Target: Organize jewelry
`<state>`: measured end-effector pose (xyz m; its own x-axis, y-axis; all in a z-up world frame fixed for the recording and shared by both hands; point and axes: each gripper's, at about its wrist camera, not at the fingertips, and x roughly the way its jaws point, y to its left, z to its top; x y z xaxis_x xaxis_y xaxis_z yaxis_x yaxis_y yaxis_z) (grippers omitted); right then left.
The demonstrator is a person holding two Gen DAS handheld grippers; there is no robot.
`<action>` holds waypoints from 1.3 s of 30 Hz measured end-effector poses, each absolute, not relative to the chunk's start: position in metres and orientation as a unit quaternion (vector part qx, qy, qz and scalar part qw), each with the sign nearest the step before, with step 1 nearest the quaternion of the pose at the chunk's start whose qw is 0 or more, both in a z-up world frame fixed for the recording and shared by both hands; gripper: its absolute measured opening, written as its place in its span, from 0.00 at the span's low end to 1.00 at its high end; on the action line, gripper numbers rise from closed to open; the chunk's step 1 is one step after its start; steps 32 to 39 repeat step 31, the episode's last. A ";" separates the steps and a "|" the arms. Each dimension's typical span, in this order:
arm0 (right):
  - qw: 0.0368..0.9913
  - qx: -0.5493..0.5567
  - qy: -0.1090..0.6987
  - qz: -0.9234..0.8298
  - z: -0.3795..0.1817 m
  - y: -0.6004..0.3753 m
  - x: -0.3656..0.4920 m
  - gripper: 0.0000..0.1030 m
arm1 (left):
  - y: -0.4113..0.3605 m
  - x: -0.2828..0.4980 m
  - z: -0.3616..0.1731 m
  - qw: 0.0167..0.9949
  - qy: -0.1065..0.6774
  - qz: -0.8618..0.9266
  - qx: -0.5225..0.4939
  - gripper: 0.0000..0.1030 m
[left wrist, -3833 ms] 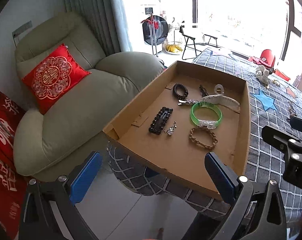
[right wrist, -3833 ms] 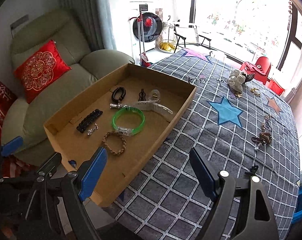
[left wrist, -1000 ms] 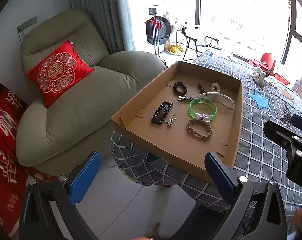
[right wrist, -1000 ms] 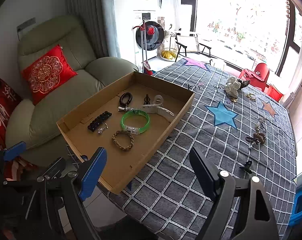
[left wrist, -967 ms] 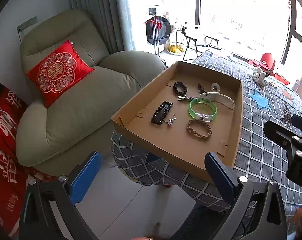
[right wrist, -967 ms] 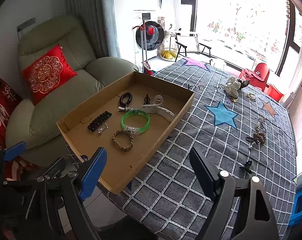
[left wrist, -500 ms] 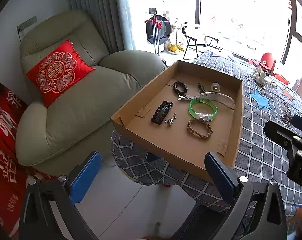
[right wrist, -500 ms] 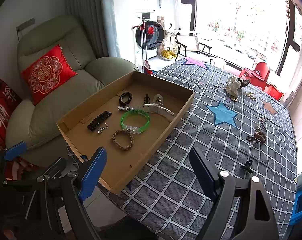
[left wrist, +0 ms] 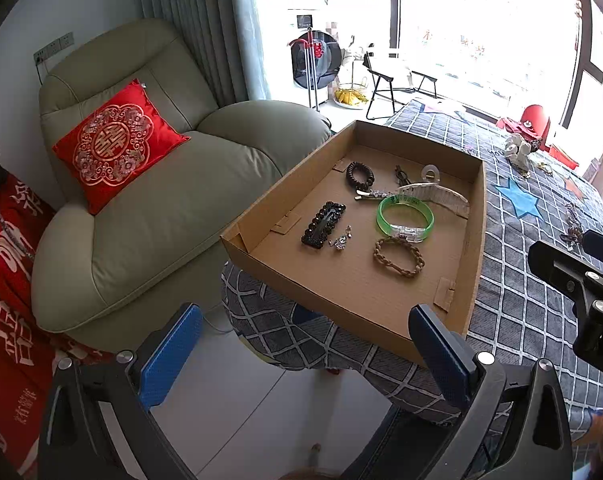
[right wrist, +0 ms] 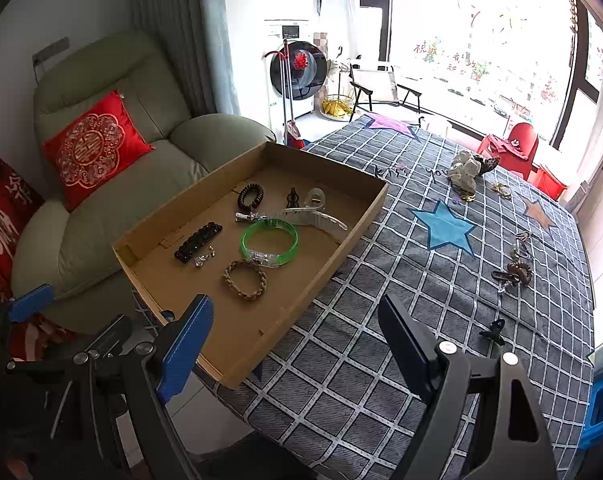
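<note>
Plaid tablecloth [right wrist: 381,360], cardboard tray [right wrist: 341,240], translucent green bangle [right wrist: 269,242], braided bracelet [right wrist: 245,280]

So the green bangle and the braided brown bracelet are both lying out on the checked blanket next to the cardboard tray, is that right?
Not quite. The green bangle and the braided brown bracelet both lie inside the cardboard tray, not on the checked blanket. The right wrist view shows it.

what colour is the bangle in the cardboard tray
Translucent bright green bangle with a clear section; it shows best in the right wrist view.
</note>
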<state>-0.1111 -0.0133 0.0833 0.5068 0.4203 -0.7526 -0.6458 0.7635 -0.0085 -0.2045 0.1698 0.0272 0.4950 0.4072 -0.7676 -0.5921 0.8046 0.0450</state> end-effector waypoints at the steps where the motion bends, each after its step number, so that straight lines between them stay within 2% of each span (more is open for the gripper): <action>1: 0.856 -0.146 0.387 0.311 0.083 -0.013 -0.111 0.84 | 0.170 -0.204 0.027 0.857 0.409 0.292 -0.113 1.00; 39: 0.855 -0.145 0.389 0.311 0.082 -0.015 -0.112 0.84 | 0.171 -0.201 0.022 0.859 0.412 0.284 -0.113 1.00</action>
